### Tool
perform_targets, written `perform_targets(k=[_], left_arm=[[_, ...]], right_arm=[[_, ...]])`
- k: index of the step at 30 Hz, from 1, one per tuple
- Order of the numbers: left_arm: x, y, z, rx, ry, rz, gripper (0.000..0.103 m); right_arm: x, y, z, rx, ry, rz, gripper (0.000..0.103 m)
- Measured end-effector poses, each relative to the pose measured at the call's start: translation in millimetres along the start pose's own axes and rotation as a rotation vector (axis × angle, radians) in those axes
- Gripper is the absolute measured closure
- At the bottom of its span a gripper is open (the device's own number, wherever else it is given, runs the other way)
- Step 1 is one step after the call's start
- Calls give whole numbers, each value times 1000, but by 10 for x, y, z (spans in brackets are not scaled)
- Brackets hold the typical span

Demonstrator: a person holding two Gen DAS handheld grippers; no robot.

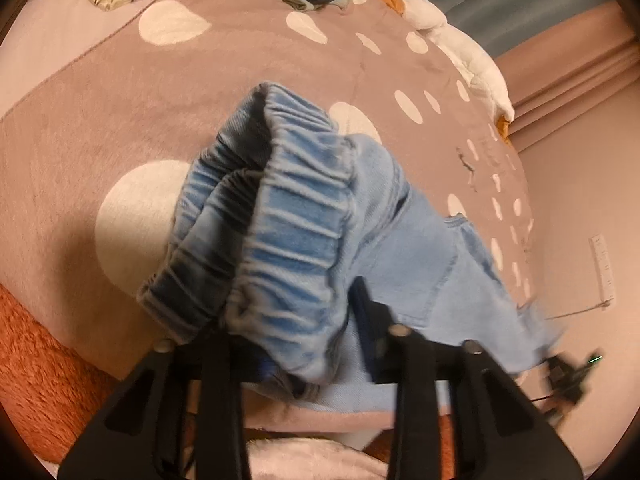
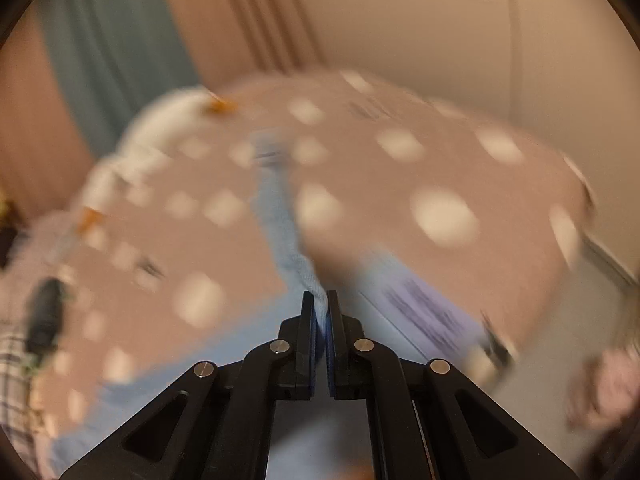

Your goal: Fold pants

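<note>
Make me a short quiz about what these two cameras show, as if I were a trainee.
1. True or false: the right tool is shut on a strip of the light blue denim pants.
2. Which part of the pants bunches over the left tool? A) hem B) elastic waistband C) zipper
3. What pattern covers the pinkish-brown blanket?

Key: 1 true; 2 B; 3 white spots.
</note>
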State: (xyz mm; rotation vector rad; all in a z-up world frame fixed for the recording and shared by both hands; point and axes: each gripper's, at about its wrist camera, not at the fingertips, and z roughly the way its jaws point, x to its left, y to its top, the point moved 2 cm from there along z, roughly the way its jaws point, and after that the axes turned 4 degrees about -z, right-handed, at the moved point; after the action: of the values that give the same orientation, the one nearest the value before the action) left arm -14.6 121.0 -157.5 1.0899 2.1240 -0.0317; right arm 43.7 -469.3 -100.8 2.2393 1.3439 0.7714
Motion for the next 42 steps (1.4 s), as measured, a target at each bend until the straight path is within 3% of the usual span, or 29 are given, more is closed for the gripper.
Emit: perform_targets(k=[3, 9, 15, 19, 23, 32, 35, 38, 42], left_arm=[[-11, -19, -54, 7, -13, 4, 83], [-142, -84, -238, -36, -17, 56, 89], [-172, -40, -418, -30, -81, 48, 89], [-105, -47, -365, -1, -39, 53, 89], [20, -129, -162, 65, 43, 51, 88], [37, -99, -190, 69, 43, 52, 85], [62, -84, -168, 69, 36, 35, 85], [49, -94, -178, 71, 42, 51, 85], [29, -78, -273, 53, 38, 33, 86]], right_arm=[[-199, -257, 247, 100, -7, 55, 98], [-100, -187, 170, 73, -29, 30, 98], [-178, -57, 41, 18, 49, 69, 98], [-137, -39, 83, -7, 48, 61, 98], [-187, -137, 250, 49, -9, 68, 98], [-180, -179, 55, 6, -25, 58, 99], [-277, -189, 217, 49, -67, 58, 99], [-418, -213, 342, 81, -55, 107, 99], [-435, -196, 272, 62, -50, 104, 99]])
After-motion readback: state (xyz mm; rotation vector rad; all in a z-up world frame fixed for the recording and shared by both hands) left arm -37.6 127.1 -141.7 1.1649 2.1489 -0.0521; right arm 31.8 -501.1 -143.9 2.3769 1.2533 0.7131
